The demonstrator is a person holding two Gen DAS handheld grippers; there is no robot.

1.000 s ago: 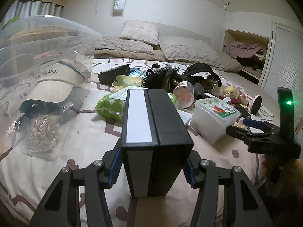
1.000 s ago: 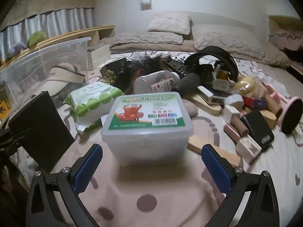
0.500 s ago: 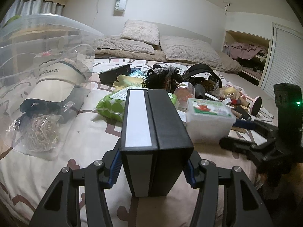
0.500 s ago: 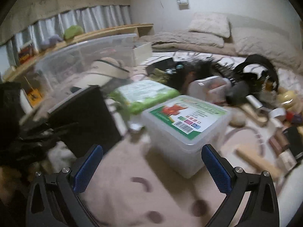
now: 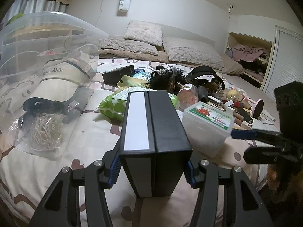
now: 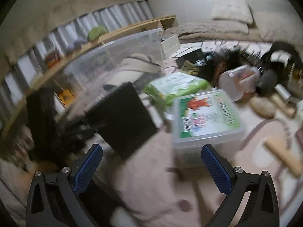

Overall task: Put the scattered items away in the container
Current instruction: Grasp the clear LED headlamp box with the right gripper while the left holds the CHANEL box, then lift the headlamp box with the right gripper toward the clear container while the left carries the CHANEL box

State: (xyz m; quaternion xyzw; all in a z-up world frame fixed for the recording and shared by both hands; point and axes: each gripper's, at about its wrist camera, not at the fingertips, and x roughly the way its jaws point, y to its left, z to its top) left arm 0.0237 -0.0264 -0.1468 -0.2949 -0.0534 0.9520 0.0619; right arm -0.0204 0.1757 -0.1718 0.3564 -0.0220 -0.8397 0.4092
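- The left hand-held gripper (image 5: 152,167) pinches an upright black box (image 5: 154,132) between its blue pads, held over the bed (image 5: 94,132) exactly as a second ago.
- The right hand-held gripper (image 6: 152,167) is spread wide with nothing between its pads; its view has swung left and is now blurred.
- A clear tub with a green label (image 6: 206,119), centred ahead of the right hand-held gripper a second ago, now sits off to the right.
- The clear storage bin (image 5: 47,60) stands at the left, a cap already inside.
- Scattered clutter lies beyond on the bed.
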